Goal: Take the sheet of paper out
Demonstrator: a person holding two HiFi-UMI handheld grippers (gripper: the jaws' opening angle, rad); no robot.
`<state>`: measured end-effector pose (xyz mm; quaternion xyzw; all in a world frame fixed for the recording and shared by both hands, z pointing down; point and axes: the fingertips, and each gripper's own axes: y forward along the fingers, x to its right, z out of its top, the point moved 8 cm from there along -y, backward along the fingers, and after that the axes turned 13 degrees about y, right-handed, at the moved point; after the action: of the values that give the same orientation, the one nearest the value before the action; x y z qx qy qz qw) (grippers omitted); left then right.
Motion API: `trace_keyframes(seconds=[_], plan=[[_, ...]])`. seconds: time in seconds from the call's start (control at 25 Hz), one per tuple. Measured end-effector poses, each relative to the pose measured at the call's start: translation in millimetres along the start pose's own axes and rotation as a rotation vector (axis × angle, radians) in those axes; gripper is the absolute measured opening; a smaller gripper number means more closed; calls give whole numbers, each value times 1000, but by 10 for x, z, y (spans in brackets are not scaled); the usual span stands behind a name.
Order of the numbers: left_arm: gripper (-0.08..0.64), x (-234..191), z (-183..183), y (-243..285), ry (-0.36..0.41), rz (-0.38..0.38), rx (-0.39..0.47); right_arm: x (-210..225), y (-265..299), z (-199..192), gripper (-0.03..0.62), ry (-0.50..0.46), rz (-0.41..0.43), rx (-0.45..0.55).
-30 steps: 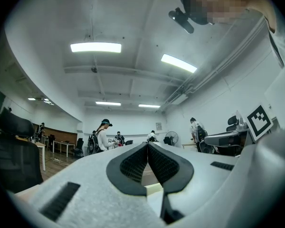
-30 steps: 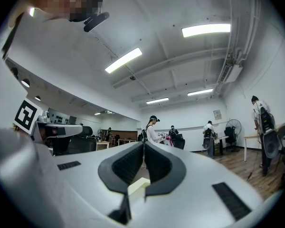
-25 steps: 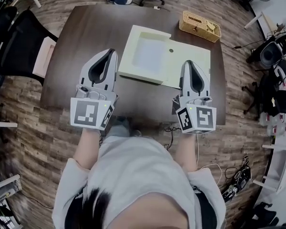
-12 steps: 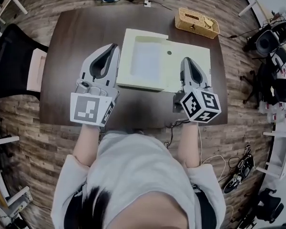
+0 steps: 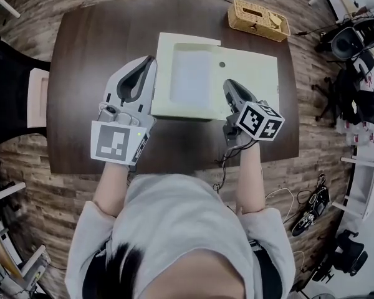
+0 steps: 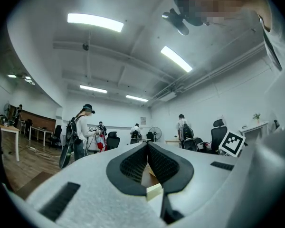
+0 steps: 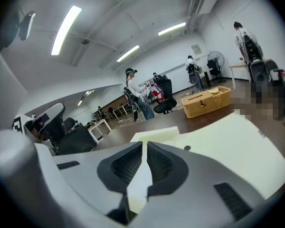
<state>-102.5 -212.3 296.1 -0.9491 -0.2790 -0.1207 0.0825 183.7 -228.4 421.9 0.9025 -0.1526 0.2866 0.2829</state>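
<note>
The sheet of paper [image 5: 191, 76] lies flat in the recess of the cream box [image 5: 164, 73], in the box's left half. Its long axis runs from the box's near wall to its far wall, straight away from the person. The short edges face near and far. The box's flat flap [image 5: 255, 73] lies open to the right of the recess. The box rests on the bench [image 5: 100, 55].

Right gripper [image 5: 228, 83]: positioned over the near part of the flap, just right of the recess. It points toward the box's far side and tilts downward. The jaws are closed together with nothing between them.

Left gripper [image 5: 151, 59]: positioned just beside the box's left wall and held level. The jaw tips meet and hold nothing. Contact with the wall cannot be determined.

A wicker basket [image 5: 258, 18] stands beyond the box's far right corner, apart from it.

Changes from one second earlier:
- The right gripper has dropped toward the flap and rolled, so its marker cube now shows a corner. Its tip is nearer the recess.
- The left gripper has closed in on the box's left wall.
- The sheet remains in the recess.
</note>
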Motion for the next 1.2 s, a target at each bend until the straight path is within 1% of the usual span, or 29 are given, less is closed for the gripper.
trace_keyframes(seconds=[0.2, 0.44, 0.48, 0.56, 0.64, 0.76, 0.88, 1.08, 1.2], plan=[[9, -86, -219, 118, -31, -18, -32, 220, 326, -49, 18, 48, -25, -103], [9, -183, -440, 222, -51, -39, -70, 440, 748, -132, 21, 162, 47, -248], [9, -204, -467, 243, -53, -41, -75, 480, 817, -150, 28, 174, 51, -273], [9, -248, -523, 284, -58, -43, -84, 567, 951, -182, 79, 187, 43, -319], [9, -281, -572, 313, -63, -44, -93, 668, 1062, -215, 89, 198, 19, -355], [9, -318, -647, 368, -68, -47, -108, 830, 1212, -249, 101, 237, -13, -391], [9, -357, -731, 421, -71, -49, -121, 942, 1354, -261, 111, 270, -28, -414], [9, -386, -831, 465, -93, -47, -141, 1023, 1564, -249, 133, 303, -36, -424], [9, -400, -885, 495, -83, -50, -148, 1072, 1682, -229, 141, 318, -49, -427]])
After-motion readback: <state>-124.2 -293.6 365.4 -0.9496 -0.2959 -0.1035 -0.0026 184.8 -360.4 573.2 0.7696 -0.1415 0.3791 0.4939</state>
